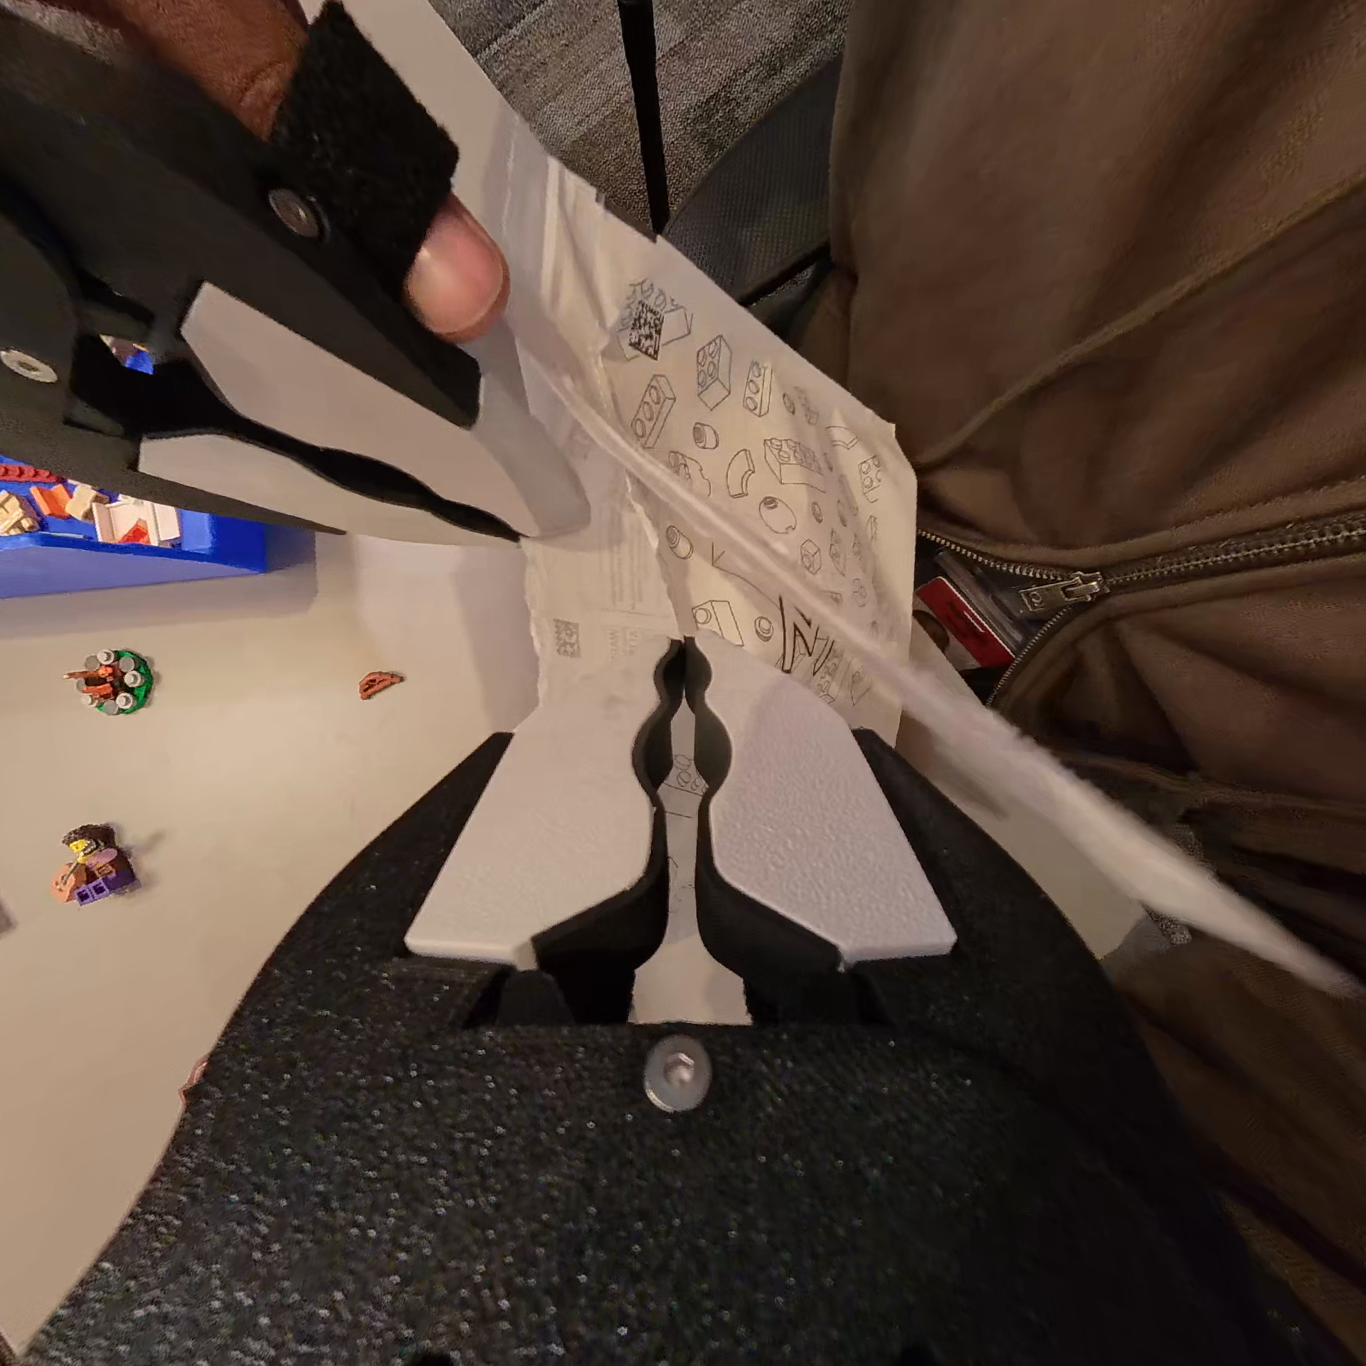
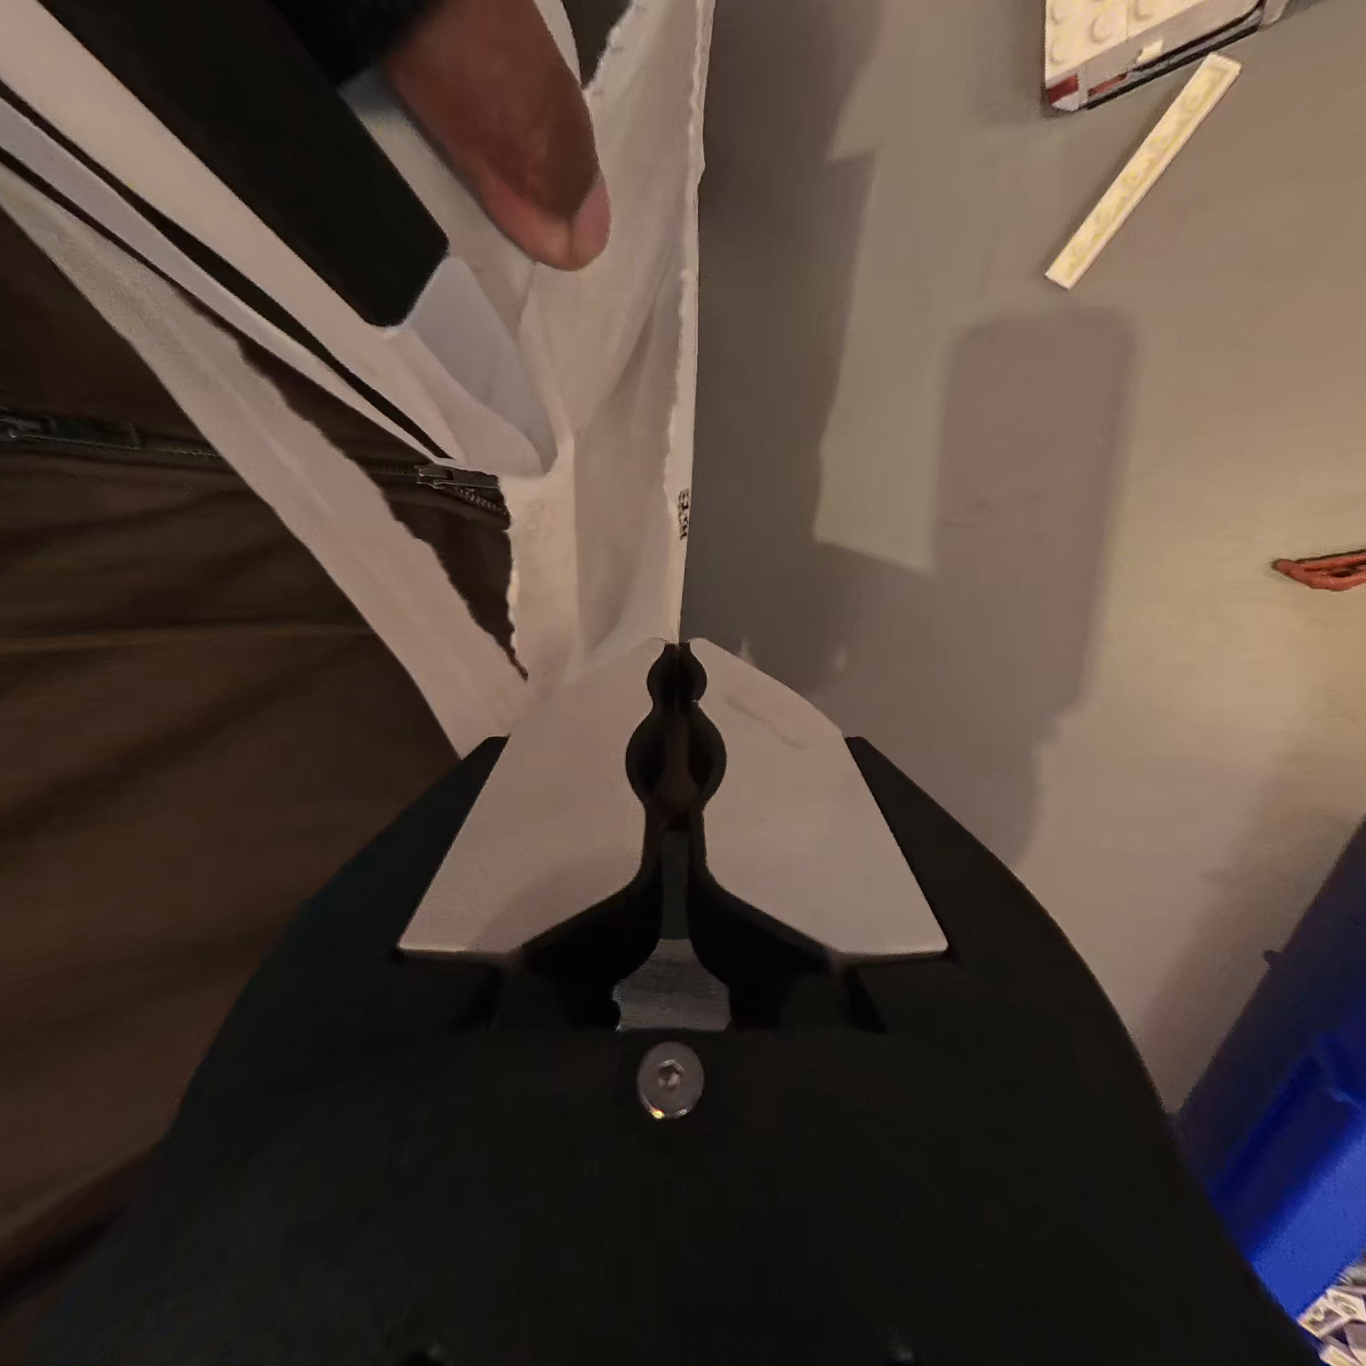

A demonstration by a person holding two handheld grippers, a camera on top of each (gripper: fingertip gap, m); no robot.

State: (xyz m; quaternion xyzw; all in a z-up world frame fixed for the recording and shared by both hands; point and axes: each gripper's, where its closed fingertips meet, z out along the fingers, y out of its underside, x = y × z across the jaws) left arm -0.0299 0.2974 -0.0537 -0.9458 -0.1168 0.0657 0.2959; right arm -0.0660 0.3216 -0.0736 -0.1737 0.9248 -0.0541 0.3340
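A white paper bag [image 1: 783, 458] printed with brick drawings hangs in the air between both grippers, with a ragged torn edge. My left gripper [image 1: 684, 647] is shut on its lower edge. My right gripper [image 1: 532, 517] comes in from the upper left of the left wrist view and is shut on the bag's upper part. In the right wrist view my right gripper [image 2: 678, 650] pinches the bag's [image 2: 628, 443] thin edge. The left gripper [image 2: 517, 443] shows there at the upper left, closed on the same bag beside a thumb [image 2: 547, 162].
A blue tray [image 1: 148, 551] of loose bricks stands at the left on the pale table [image 1: 259, 739]. A green round build [image 1: 114, 681], a small figure build [image 1: 92, 865] and a brown piece [image 1: 381, 684] lie there. A person's brown zipped jacket [image 1: 1109, 369] is close on the right. There is about 5 centimetres between the tips of the two grippers. The right tips stand about 15 centimetres off the brown piece [image 1: 381, 684]. The right camera catches it too, in the right wrist view [image 2: 1334, 565].
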